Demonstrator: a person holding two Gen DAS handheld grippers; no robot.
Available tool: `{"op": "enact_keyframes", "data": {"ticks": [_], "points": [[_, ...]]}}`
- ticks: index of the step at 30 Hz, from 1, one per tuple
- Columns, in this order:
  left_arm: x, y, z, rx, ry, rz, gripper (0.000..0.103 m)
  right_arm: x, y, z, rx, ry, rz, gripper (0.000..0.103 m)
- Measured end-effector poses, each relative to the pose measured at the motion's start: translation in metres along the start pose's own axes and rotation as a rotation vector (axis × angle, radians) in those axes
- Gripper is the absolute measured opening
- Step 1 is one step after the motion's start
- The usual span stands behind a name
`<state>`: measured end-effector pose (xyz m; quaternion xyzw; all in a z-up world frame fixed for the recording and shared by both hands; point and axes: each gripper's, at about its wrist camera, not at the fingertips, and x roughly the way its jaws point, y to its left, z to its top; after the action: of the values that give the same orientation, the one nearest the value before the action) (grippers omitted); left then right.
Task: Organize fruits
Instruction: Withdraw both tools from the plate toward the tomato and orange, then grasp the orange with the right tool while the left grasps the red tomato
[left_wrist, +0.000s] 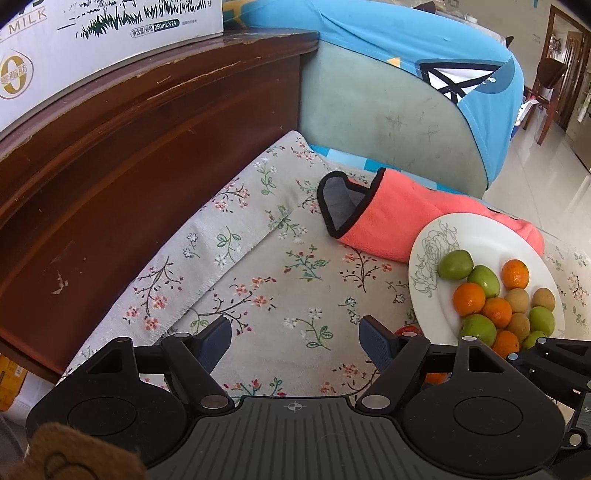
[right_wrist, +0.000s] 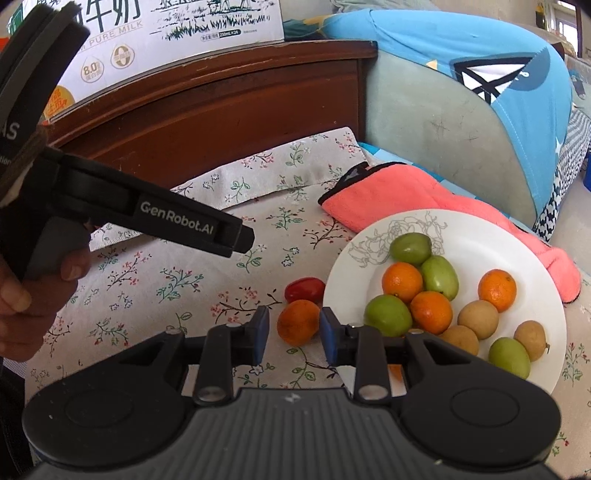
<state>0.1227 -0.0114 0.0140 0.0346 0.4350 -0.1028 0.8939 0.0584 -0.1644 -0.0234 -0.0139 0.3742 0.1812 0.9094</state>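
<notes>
A white plate (right_wrist: 491, 236) on the floral cloth holds several small oranges (right_wrist: 402, 281), green fruits (right_wrist: 388, 315) and brown round fruits (right_wrist: 479, 318). Just left of the plate, my right gripper (right_wrist: 295, 328) is shut on a small orange (right_wrist: 298, 323) that sits between its blue pads. A red tomato (right_wrist: 304, 290) lies on the cloth right behind that orange. My left gripper (left_wrist: 295, 334) hovers over bare cloth left of the plate (left_wrist: 480, 240), open, with nothing between its fingers. In the right wrist view the left gripper (right_wrist: 236, 236) reaches in from the upper left, held by a hand (right_wrist: 22, 295).
A coral towel (left_wrist: 399, 218) lies behind the plate. A dark wooden cabinet (left_wrist: 147, 147) with a milk carton (left_wrist: 92, 44) on top stands at the back left. A sofa arm (left_wrist: 376, 110) under a blue cover rises at the back right.
</notes>
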Motion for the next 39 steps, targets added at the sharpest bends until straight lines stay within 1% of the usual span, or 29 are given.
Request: {"op": "enact_keyframes", "data": {"ticks": [4,8,9,14,20,25,30,33,36,38,39], "points": [[0.002,0.001,0.001,-0.022,0.007,-0.023,0.078,0.006,0.008,-0.002,-0.06,0.001,-0.038,0.031],[0.003,0.0,0.0,-0.018,0.004,-0.025,0.078,0.01,0.017,-0.004,-0.142,-0.01,-0.084,0.031],[0.004,0.0,0.0,-0.015,0.003,-0.025,0.078,0.01,0.019,-0.005,-0.157,-0.011,-0.095,0.03],[0.007,-0.001,-0.003,-0.001,0.001,-0.029,0.078,0.007,0.023,-0.008,-0.194,-0.01,-0.103,0.029],[0.009,-0.005,-0.009,0.036,-0.015,-0.056,0.077,-0.006,0.017,-0.01,-0.136,0.033,-0.019,0.028],[0.01,-0.019,-0.017,0.14,-0.042,-0.089,0.077,-0.018,0.008,-0.016,-0.063,0.09,0.042,0.028],[0.013,-0.036,-0.026,0.252,-0.065,-0.139,0.077,-0.031,-0.002,-0.025,-0.034,0.114,0.041,0.028],[0.018,-0.045,-0.031,0.31,-0.071,-0.15,0.076,-0.035,-0.008,-0.028,-0.016,0.119,0.037,0.028],[0.025,-0.05,-0.033,0.32,-0.061,-0.159,0.075,-0.04,-0.01,-0.029,-0.006,0.122,0.031,0.028],[0.028,-0.052,-0.034,0.323,-0.064,-0.167,0.071,-0.042,-0.01,-0.03,0.0,0.123,0.033,0.028],[0.03,-0.053,-0.035,0.328,-0.066,-0.169,0.071,-0.044,-0.011,-0.031,0.001,0.124,0.033,0.028]]}}
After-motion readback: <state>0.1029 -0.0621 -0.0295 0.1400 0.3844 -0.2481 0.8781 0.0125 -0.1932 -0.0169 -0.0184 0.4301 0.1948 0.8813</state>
